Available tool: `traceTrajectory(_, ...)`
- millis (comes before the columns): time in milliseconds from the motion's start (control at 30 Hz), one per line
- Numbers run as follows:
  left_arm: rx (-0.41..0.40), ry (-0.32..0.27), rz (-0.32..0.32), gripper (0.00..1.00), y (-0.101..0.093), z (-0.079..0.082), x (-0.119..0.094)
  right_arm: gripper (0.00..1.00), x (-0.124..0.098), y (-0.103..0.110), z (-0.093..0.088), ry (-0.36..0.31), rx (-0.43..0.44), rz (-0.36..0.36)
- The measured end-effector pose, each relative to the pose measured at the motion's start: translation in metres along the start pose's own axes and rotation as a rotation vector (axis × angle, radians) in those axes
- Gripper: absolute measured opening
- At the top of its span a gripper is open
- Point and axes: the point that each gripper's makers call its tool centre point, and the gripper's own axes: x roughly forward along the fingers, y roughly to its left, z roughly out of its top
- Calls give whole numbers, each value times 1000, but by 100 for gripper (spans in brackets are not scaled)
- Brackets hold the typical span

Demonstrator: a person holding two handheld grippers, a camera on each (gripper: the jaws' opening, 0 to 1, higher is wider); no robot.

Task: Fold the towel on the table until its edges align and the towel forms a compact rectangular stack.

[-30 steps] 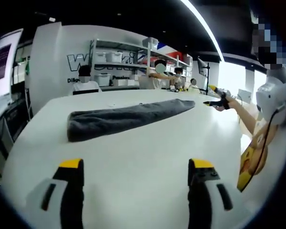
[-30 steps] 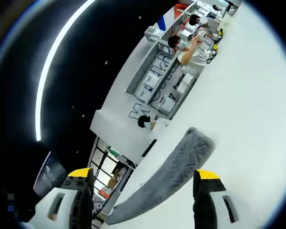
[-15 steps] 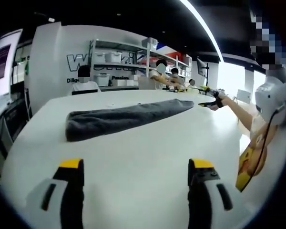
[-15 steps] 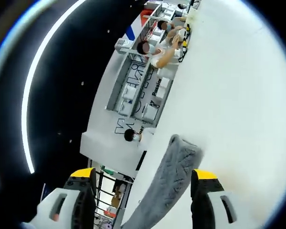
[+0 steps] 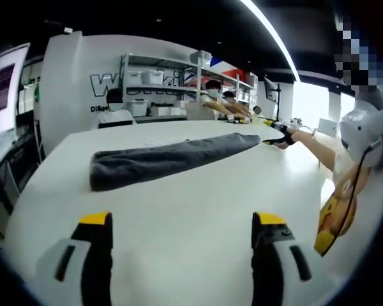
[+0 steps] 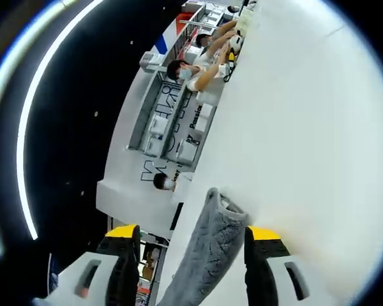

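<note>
My left gripper [image 5: 182, 239] hangs over the near part of the white table [image 5: 198, 191], its two yellow-tipped jaws spread wide with nothing between them but bare tabletop. Ahead of it the grey towel [image 5: 169, 158] lies on the table as one long, narrow roll-like band, running from a thicker end toward the table's left edge to a tapering end toward the far right. My right gripper [image 5: 276, 135] comes into the left gripper view at that tapering end, just beside the towel's tip, held out on my outstretched arm. In the right gripper view, which is strongly rolled, my right gripper [image 6: 188, 255] is also wide open and grips nothing; the end of the towel [image 6: 207, 252] lies between its two jaws, with a small fold showing at the tip, and I cannot tell whether either jaw touches the cloth. Beyond the far edge of the table, people [image 5: 210, 102] sit before a wall of shelves [image 5: 159, 80].
</note>
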Motion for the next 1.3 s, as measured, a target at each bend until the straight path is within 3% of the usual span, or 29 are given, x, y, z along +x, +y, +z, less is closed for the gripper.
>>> traceTrajectory(200,3,3,1,94,-1,1,1,61,9,-8,16,2,-2,-7)
traceTrajectory(333,0,1,2,94,-1,2,3,55,12,-9,16,10,-11,-16)
traceTrajectory(600,-3,-4,3,94,-2,1,3,51,14,-15,13,31,-72,-60)
traceTrajectory(1067,-6,-16,7,93,-2,1,-1,44,18,-20,6,65,-97,-88)
traceTrajectory(1300,-10,-22,8,93,-2,1,-2,36,23,-26,14,65,-103,-98)
